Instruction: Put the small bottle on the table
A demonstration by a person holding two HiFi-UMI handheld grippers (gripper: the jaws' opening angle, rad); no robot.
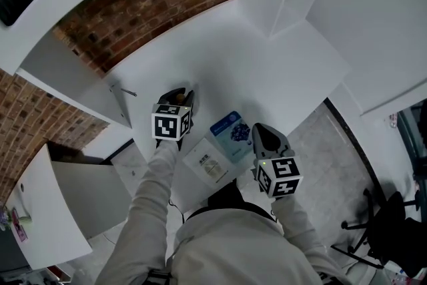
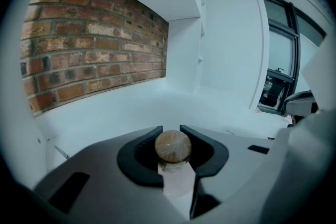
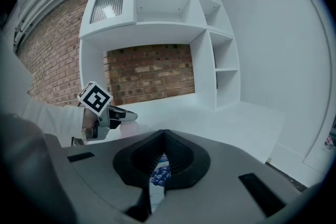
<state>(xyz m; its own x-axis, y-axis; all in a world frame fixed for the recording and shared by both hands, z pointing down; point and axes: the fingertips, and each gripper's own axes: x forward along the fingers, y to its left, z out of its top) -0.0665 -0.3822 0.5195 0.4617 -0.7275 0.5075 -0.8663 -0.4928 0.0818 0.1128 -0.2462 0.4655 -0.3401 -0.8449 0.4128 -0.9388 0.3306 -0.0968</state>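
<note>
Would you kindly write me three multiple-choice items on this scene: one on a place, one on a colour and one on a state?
1. Where is the bottle?
A. On a shelf
B. In the left tongs
C. On the floor

2. What colour is the packet on the table?
A. Blue
B. Red
C. Green

3. How are the right tongs?
A. Wide open
B. Shut on the packet
C. Shut and empty

Answers:
1 B: its top sits gripped between those jaws.
2 A: the head view shows it mostly blue.
3 C: the tips meet with nothing between them.
</note>
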